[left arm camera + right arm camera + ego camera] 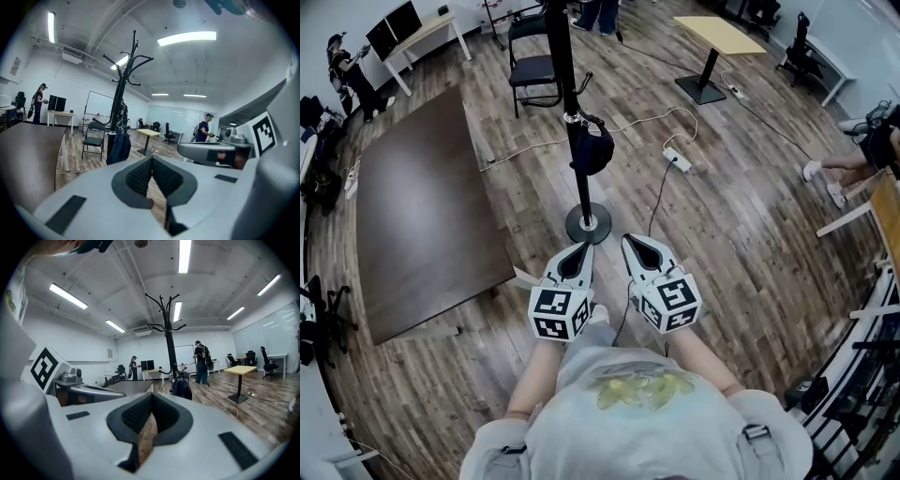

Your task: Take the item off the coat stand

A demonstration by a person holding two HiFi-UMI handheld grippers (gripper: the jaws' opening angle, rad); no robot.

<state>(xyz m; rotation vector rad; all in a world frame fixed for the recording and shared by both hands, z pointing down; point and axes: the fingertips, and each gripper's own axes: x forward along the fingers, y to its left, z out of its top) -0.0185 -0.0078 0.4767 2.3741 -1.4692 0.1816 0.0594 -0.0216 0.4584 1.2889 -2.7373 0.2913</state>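
A black coat stand (564,103) rises from a round base (588,224) on the wood floor straight ahead. A dark blue bag (592,150) hangs low on its pole; it also shows as the bag (118,146) in the left gripper view and the bag (181,388) in the right gripper view. My left gripper (579,249) and right gripper (636,244) are held side by side just short of the base, apart from the stand. Both are shut with nothing between the jaws, as the left gripper (152,160) and right gripper (151,396) show close up.
A large dark table (422,211) stands at the left. A black chair (539,67) is behind the stand, a yellow-topped table (719,35) at the back right. A white power strip (677,159) and cables lie on the floor right of the stand. People stand further off.
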